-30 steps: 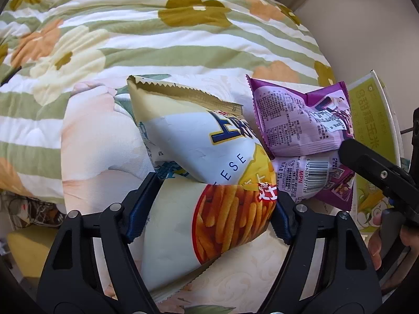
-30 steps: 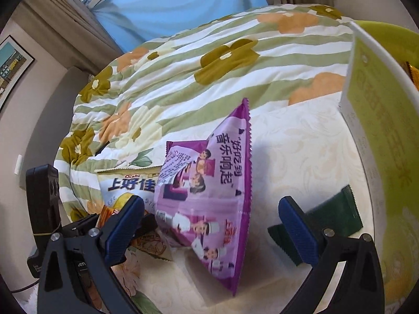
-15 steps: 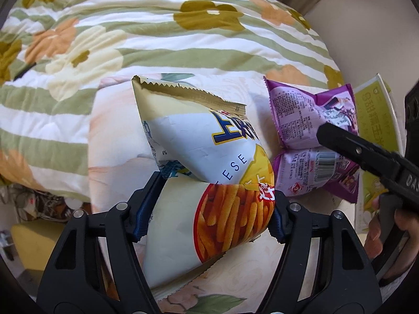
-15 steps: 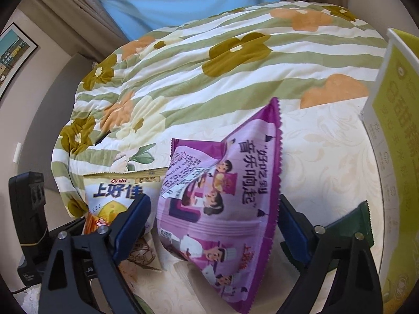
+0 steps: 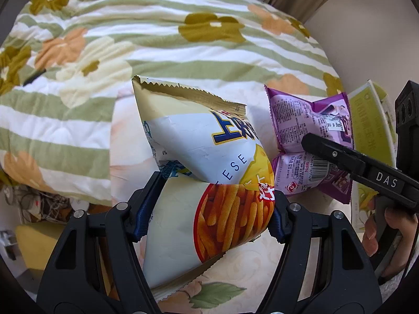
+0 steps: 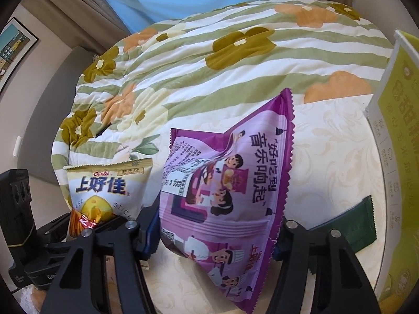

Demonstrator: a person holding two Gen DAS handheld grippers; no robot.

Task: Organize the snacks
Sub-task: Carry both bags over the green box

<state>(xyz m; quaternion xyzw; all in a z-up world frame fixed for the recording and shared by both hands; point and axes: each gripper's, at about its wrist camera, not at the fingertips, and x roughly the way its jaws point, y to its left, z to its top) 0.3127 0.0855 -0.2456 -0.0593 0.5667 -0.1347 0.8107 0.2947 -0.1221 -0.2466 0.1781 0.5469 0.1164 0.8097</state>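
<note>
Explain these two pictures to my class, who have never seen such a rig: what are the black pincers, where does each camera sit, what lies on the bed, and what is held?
No robot arm is here: a person holds a hand tool in each hand, each with two black fingers and a wide-angle camera looking along them.

The left camera shows the left gripper clamped on a white and yellow cheese stick bag. At its right edge you see the other tool and the person's hand.

The right camera shows the right gripper, which has just been closing, pinching a purple snack bag.

Both bags are above a flowered bedspread. A dark green packet lies there, beside a yellow-green carton.
</note>
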